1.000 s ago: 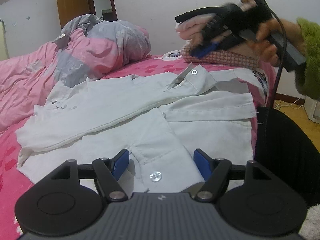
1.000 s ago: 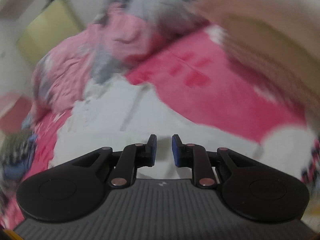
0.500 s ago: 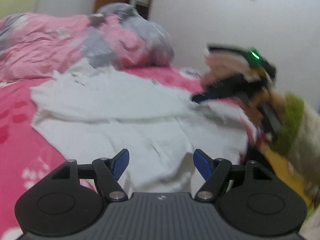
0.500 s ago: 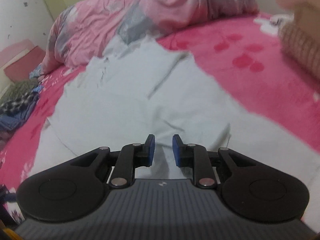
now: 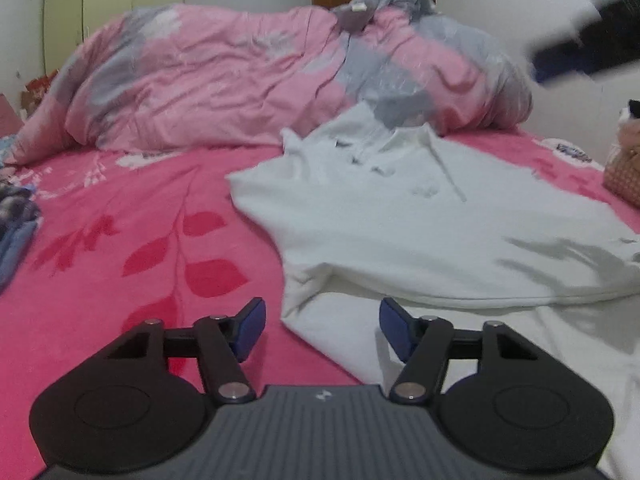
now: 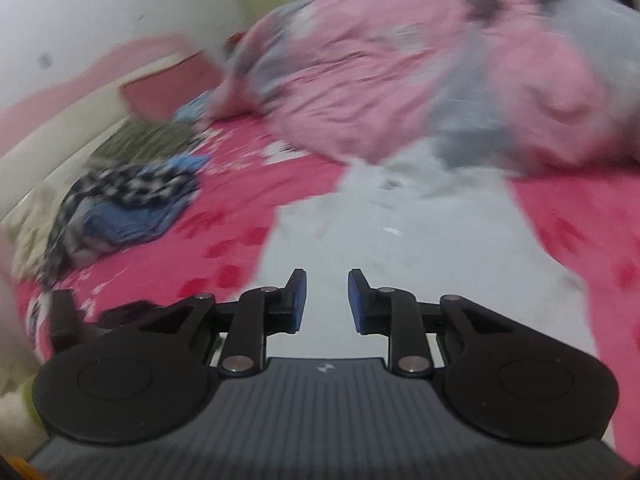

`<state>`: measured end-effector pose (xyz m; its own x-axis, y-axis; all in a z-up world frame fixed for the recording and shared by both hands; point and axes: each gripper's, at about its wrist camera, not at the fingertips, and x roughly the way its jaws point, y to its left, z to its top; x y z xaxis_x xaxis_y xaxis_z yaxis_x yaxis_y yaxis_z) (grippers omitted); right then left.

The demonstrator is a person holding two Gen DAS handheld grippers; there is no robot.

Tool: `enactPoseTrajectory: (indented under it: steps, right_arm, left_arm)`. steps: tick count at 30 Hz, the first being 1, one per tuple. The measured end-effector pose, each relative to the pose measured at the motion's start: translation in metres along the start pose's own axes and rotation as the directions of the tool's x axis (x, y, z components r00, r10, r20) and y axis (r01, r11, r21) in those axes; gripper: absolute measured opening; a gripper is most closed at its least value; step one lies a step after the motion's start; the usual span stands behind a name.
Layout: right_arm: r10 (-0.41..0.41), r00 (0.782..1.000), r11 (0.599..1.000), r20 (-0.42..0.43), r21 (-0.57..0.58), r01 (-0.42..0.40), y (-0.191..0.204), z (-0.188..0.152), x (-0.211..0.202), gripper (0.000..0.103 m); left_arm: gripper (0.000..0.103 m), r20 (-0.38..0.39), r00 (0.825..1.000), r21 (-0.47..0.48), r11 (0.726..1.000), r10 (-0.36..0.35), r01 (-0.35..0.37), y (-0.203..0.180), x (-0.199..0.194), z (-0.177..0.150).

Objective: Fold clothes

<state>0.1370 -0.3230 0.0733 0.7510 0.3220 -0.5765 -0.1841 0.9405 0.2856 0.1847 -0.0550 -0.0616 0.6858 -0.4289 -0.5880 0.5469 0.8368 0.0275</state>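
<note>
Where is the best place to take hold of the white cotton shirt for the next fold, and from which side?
Probably the white cotton shirt is best gripped at its near left corner, where the cloth is doubled into a thick edge lying on the pink bedsheet. Come from the left, low along the sheet, so one finger can slide under.

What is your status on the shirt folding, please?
Left gripper closing, right gripper opening, both empty. White shirt flat on the bed, partly folded. Nothing in the way.

A home bedroom; a bed (image 5: pixel 120 248) with a pink leaf-print sheet, a rumpled pink-and-grey duvet (image 5: pixel 240 80); clothes (image 6: pixel 132 200) heaped beside it.
</note>
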Motion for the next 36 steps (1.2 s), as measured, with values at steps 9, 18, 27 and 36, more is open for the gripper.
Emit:
enactPoseTrajectory:
  steps: [9,18,27,36]
  right_arm:
    - [0.041,0.971,0.996,-0.234,-0.073,-0.060,0.047,0.083,0.194,0.034]
    - [-0.155,0.922,0.971,-0.354,-0.225,0.078,0.059,0.085,0.330,0.033]
    - [0.001,0.967,0.987,-0.256,-0.156,-0.043,0.049,0.072,0.330,0.002]
    - [0.112,0.983,0.993,-0.146,0.050,-0.106,0.009,0.083,0.307,0.029]
  left_arm:
    - [0.039,0.002,0.996,-0.093,0.992,-0.084,0.084,0.016,0.019,-0.010]
    - [0.002,0.023,0.997,-0.159,0.985,-0.072,0.075,0.026,0.015,-0.013]
    - [0.002,0.027,0.999,-0.189,0.982,-0.024,0.029,0.028,0.007,-0.014]
    - [0.013,0.005,0.998,-0.240,0.969,-0.068,0.067,0.037,0.007,-0.016]
